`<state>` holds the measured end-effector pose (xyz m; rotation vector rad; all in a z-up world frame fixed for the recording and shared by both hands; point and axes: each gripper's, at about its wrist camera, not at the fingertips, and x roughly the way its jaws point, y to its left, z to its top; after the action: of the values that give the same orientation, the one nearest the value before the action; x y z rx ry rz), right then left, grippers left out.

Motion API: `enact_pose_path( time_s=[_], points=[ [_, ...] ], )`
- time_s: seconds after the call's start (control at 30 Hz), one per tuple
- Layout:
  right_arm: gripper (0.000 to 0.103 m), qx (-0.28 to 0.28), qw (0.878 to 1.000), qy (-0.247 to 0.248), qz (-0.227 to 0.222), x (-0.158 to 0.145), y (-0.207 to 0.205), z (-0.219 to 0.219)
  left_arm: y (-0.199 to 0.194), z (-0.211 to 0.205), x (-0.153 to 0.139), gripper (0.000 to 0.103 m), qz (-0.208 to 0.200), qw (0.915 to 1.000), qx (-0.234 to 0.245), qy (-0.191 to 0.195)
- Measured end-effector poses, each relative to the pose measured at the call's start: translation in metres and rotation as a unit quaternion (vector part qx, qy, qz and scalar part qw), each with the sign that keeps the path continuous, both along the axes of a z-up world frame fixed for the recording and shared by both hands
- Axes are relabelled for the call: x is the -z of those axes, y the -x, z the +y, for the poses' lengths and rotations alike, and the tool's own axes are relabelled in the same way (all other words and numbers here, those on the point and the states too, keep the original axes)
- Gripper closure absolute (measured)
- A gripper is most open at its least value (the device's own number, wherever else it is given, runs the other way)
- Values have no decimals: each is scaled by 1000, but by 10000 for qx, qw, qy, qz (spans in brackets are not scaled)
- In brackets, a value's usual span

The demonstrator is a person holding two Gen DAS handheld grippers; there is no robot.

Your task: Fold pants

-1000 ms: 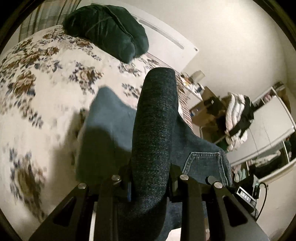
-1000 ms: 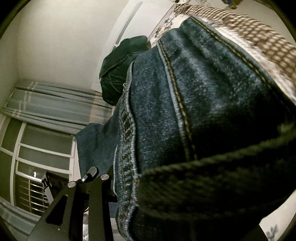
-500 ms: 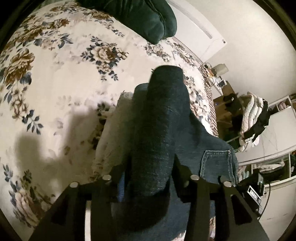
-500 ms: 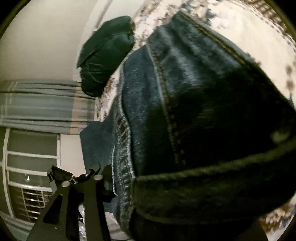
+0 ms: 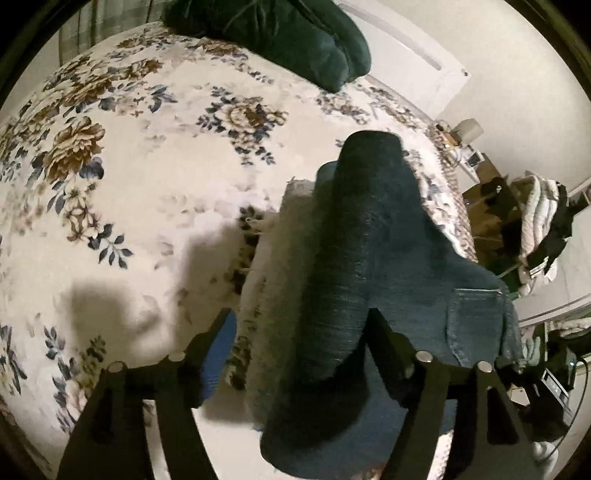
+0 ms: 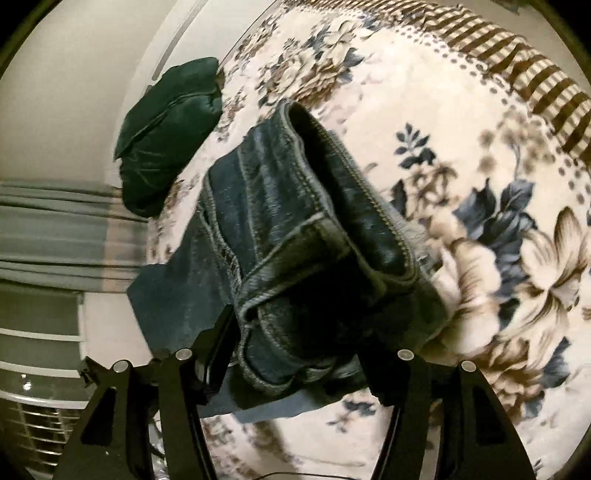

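Note:
The blue jeans [image 5: 362,229] lie folded over on the floral bedspread [image 5: 129,184], a back pocket [image 5: 476,325] showing at the right. A raised dark fold of them stands between the fingers of my left gripper [image 5: 299,321], whose jaws are opening; the left finger, with its blue pad, stands clear of the cloth. In the right wrist view the jeans' waistband end [image 6: 280,206] sags onto the bedspread [image 6: 461,129] between the fingers of my right gripper [image 6: 299,332]. Its jaws are opening too, and the denim looks loose between them.
A dark green pillow [image 5: 288,33] lies at the head of the bed by the white wall, also in the right wrist view [image 6: 170,129]. Shelves with piled laundry [image 5: 539,221] stand beyond the bed's right edge. Curtains [image 6: 55,221] hang on the far side.
Both grippers came down toward the bed with the jeans. Both pairs of jaws widened off the denim, and the waistband that filled the right view dropped onto the bedspread.

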<state>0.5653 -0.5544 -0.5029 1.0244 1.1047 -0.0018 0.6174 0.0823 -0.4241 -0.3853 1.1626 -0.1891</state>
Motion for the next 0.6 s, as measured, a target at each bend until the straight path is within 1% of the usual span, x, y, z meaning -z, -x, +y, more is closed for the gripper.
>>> enact_pose_path(
  time_s=[0.1,0.17,0.23,0.27,0.33,0.37,0.4,0.47,0.5,0.57,0.6],
  points=[
    [40,23,9995,270,135,3,-5,7,-10,-1,11,24,54,10000,34,27],
    [40,20,9989,401,220,6,-12,7,-14,-4,9,24,75,9999,73,-30],
    [39,-6,9982,507,315,1,-16,7,-12,-10,-1,24,46,9996,135,-232],
    [36,-33,9977,594,330,-5,-16,7,-10,-14,-7,24,15,9993,178,-337],
    [26,-123,9947,950,360,-20,-15,12,-3,-20,-16,24,-62,9983,248,-518],
    [17,-170,9925,1151,370,-28,-14,15,0,-22,-18,24,-42,9979,280,-582],
    [12,-196,9895,1382,385,-38,-10,18,3,-25,-19,25,5,9976,311,-623],
    [10,-222,9841,1727,356,-54,-5,22,11,-30,-23,25,115,9964,317,-775],
    [6,-227,9805,1918,356,-63,-1,24,13,-31,-26,24,110,9958,312,-849],
    [0,-246,9707,2359,391,-80,9,28,26,-39,-41,23,-62,9927,356,-1151],
    [0,-270,9651,2574,400,-89,12,32,30,-42,-47,16,-132,9915,376,-1238]
  ],
)
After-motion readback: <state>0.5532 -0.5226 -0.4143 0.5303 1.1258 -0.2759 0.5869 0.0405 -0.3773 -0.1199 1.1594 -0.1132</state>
